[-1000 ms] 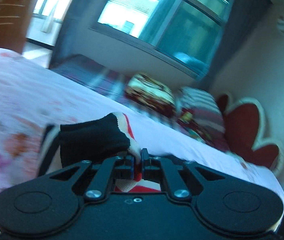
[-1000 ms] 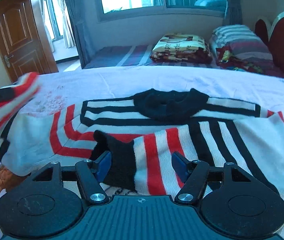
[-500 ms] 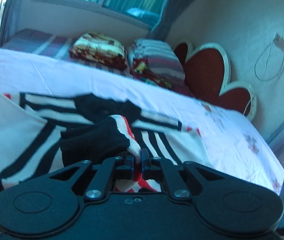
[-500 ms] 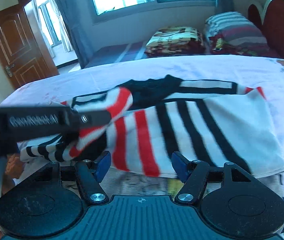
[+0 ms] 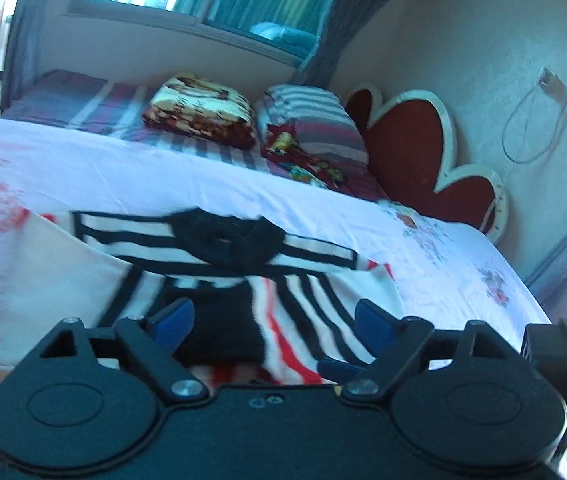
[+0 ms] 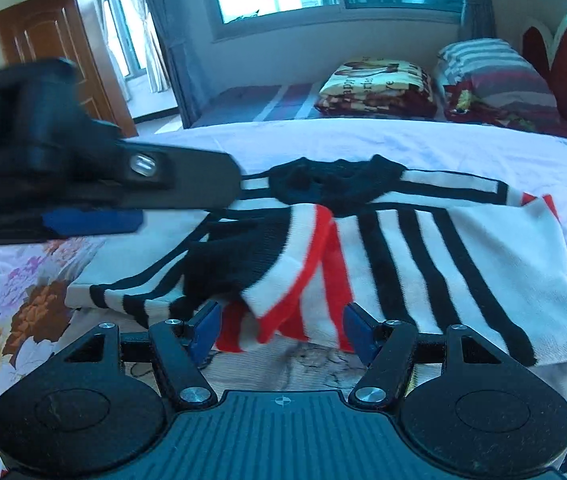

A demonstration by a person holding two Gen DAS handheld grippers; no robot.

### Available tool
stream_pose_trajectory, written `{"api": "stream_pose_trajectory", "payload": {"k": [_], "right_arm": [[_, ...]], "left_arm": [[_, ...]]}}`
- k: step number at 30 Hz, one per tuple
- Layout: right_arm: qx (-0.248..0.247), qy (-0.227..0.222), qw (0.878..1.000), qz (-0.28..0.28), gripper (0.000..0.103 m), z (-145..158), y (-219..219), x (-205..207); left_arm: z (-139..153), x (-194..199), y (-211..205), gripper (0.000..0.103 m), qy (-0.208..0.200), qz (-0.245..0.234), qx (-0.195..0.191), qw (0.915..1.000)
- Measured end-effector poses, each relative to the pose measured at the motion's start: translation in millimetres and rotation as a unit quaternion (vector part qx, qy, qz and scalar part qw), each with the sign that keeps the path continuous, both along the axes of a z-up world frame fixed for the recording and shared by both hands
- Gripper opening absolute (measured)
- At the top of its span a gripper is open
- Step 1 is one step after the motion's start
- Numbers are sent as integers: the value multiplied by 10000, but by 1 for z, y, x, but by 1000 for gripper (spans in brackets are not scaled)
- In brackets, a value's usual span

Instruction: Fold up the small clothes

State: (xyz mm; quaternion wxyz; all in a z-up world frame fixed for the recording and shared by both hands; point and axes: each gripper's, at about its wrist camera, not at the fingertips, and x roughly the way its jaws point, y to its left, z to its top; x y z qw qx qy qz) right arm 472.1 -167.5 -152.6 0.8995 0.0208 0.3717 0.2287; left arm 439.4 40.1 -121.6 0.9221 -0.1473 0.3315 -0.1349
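Right wrist view shows the white knitted sweater with black and red stripes [image 6: 423, 248] lying flat on the floral-printed bed sheet [image 6: 463, 148], its black collar [image 6: 335, 184] at the far edge. One sleeve, ending in a black cuff [image 6: 235, 256], lies folded across the body panel towards the near hem.

Left gripper [image 5: 271, 316]: the jaws have just been opening and now stand wide. The black cuff lies between the blue pads [image 5: 171, 316], but nothing presses on it; the sleeve is released.

Right gripper [image 6: 281, 326]: the jaws stand partly apart just above the near hem. No fabric is clamped between them.

Step in hand, as judged: the left sleeve fold has just been laid down and the next fold is not yet started.

Hazards from this position:

1. Sleeve drag. If the left gripper withdraws low, a pad may catch the loose knit and pull the cuff back off the body panel.
2. Uneven fold. The sleeve lies at a slant with its edge curled up, so a further fold over it may bunch.
3. Collision. In the right wrist view the left gripper [image 6: 95, 184] sits close over the sweater, near the right gripper; a simultaneous reach for the hem may bring them together.
4. Sheet pickup. A low grasp at the hem may pinch the bed sheet with the knit.
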Motion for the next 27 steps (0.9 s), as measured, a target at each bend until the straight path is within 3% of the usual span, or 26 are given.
{"api": "stream_pose_trajectory", "payload": {"k": [3,7,8,9,10,14,17,21,24,25,27], "right_arm": [[-318,-43,9995,-73,67,-8,18,12],[-797,-205,9965,-129,66,-19,32,24],[-819,-240,9962,-146,57,-20,32,25],[-796,-229,9964,-158,16,-20,31,28],[-737,-199,9968,-250,6,-19,28,30],[17,-45,9976,-688,6,-5,-5,39],[372,5,9930,-1125,6,8,-35,42],[475,668,9873,-1364,6,-13,-62,51],[488,678,9873,-1353,7,-14,-66,50],[424,621,9876,-1379,10,-11,-66,50],[316,474,9873,-1482,41,-5,-67,49]], "left_arm": [[-2,-3,31,87,2,554,263,9981],[-21,-1,68,85,145,1347,666,9885],[-27,0,74,84,226,1474,726,9862],[-35,3,80,80,349,1563,725,9844],[-43,7,83,78,473,1615,705,9832],[-74,21,88,69,957,1656,795,9783],[-79,19,89,69,919,1630,781,9792],[-85,16,87,70,1004,1481,699,9814],[-89,15,84,68,996,1447,731,9817],[-89,14,84,67,991,1440,734,9819],[-89,14,84,65,987,1425,731,9821]]}}
